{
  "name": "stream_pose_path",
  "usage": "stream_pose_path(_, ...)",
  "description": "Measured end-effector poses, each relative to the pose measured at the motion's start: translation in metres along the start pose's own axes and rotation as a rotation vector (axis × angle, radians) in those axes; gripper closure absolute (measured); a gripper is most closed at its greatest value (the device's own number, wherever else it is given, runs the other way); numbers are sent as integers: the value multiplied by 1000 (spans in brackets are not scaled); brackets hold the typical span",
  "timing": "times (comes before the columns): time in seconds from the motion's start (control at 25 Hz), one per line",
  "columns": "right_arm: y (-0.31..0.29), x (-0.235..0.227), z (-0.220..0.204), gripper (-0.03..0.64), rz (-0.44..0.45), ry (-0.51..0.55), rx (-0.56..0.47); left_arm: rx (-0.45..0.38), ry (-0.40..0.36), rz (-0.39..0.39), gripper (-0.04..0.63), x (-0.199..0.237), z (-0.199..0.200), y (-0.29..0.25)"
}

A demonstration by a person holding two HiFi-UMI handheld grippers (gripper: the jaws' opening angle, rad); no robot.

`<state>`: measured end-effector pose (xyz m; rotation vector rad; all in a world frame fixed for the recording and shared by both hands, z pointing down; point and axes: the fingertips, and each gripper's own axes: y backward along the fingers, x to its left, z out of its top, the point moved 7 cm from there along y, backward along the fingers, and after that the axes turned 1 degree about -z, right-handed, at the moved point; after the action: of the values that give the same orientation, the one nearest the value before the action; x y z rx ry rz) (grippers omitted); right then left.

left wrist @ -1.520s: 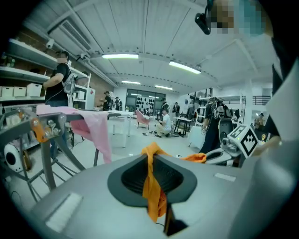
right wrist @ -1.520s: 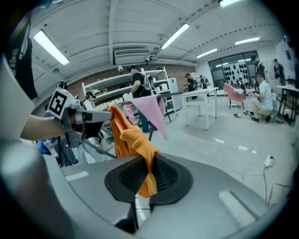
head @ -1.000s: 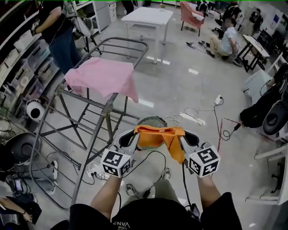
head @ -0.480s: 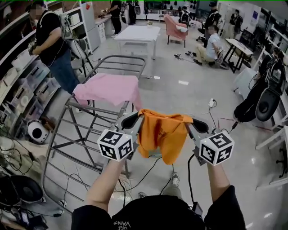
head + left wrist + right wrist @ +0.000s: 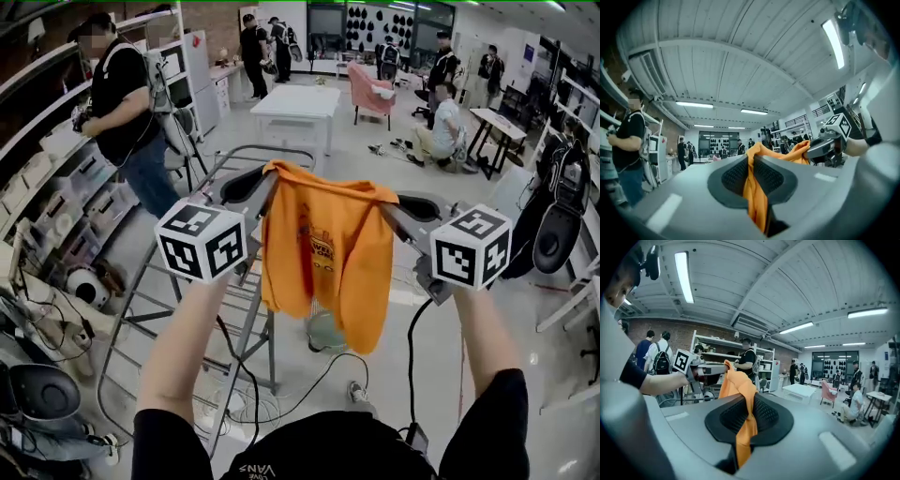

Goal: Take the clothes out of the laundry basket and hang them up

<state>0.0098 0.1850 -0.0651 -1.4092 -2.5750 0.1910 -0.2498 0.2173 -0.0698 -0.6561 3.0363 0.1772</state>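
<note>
An orange shirt hangs spread between my two grippers, high in front of me. My left gripper is shut on its left top edge, and my right gripper is shut on its right top edge. The left gripper view shows the orange fabric pinched between the ribbed pads, and the right gripper view shows the shirt clamped the same way. The grey round laundry basket stands on the floor below the hanging shirt. The metal drying rack is to the left, partly hidden behind my left gripper.
A person stands by the shelves at the left, close to the rack's far end. A white table and a pink chair are farther back. Cables trail on the floor near my feet. More people sit at the back right.
Both grippers have lifted the orange shirt from low over the basket to chest height. It now hangs open, and it and the left gripper hide the pink cloth on the rack.
</note>
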Motion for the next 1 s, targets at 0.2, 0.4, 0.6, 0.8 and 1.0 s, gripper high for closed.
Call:
stream_pose_path(0.2, -65, 7, 73, 594, 50, -3, -4, 40, -41, 95, 563, 76, 60, 3)
stream_pose_path(0.4, -143, 11, 123, 594, -3, -17, -27, 120, -151, 169, 563, 155, 98, 7)
stream_pose_path(0.6, -180, 17, 171, 594, -91, 3, -116, 130, -256, 250, 561, 195, 156, 16)
stream_pose_path(0.8, -172, 74, 172, 594, 68, 88, -176, 51, -361, 274, 561, 192, 167, 66)
stream_pose_path(1.0, -211, 163, 78, 594, 274, 80, -40, 221, -338, 362, 561, 213, 54, 153)
